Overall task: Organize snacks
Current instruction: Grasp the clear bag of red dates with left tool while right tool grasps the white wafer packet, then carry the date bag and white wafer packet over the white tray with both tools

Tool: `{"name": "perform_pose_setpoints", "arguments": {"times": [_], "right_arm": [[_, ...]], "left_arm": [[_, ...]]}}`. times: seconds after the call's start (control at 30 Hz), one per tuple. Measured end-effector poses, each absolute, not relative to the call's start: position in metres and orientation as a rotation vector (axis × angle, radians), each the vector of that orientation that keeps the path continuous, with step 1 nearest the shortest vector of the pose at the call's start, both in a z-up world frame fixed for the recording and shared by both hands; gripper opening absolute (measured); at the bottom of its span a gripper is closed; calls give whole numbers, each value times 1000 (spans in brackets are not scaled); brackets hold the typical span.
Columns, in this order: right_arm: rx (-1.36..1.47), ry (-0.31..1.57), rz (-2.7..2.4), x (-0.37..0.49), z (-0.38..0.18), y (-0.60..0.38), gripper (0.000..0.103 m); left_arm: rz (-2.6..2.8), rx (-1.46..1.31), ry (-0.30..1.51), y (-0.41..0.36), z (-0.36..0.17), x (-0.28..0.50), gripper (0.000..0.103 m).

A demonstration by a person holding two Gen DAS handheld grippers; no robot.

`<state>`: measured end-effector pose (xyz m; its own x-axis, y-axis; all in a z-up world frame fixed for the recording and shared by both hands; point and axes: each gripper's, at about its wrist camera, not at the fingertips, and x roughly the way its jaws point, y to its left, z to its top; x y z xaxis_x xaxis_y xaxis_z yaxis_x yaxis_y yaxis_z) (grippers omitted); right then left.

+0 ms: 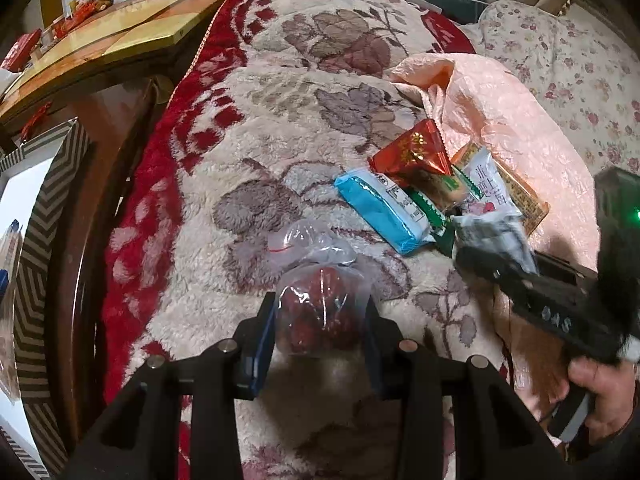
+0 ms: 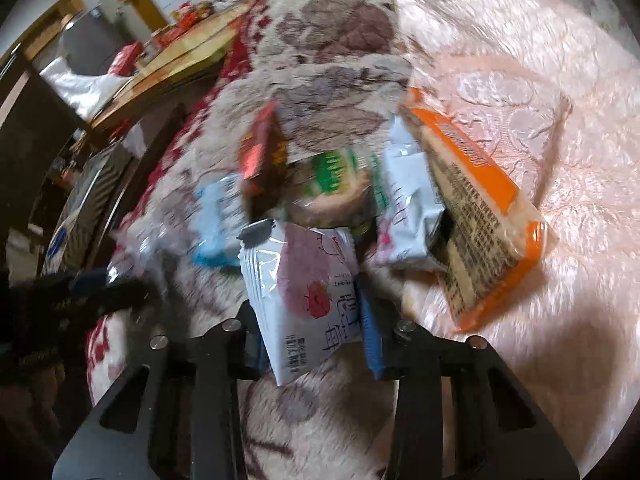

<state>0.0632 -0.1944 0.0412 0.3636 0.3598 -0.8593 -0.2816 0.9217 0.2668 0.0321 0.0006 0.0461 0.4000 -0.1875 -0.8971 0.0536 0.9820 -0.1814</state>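
free: blanket (image 1: 280, 128) left | blocked: snack pile (image 1: 420, 192) right

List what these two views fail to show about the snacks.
- Right wrist view: motion blur smears the red packet and green packet; their print is unreadable.
- Left wrist view: the right gripper covers most of its white packet.
- Left wrist view: clear bag, red contents unidentifiable through wrinkled plastic.

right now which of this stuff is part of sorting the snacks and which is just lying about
Part of the job:
- clear bag of red dates, clamped in the left gripper
- white strawberry packet, clamped in the right gripper
- blue packet
- red packet
- green packet
- orange packet

Lying about:
- floral blanket
- pink cloth
- wooden table
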Motion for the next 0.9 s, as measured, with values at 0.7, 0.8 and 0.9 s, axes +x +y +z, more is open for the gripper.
{"name": "perform_pose_setpoints", "arguments": {"times": [0.7,0.8,0.9], "right_arm": [[68,1152,700,4,53,-124,15],[39,1137,712,5,59,-117,15],[-8,1120,714,4,67,-105,15]], "left_arm": [[-47,-171,1111,46,59,4,41],[-26,-176,1105,54,61,0,41],[-7,-183,1090,64,66,-5,41]]}}
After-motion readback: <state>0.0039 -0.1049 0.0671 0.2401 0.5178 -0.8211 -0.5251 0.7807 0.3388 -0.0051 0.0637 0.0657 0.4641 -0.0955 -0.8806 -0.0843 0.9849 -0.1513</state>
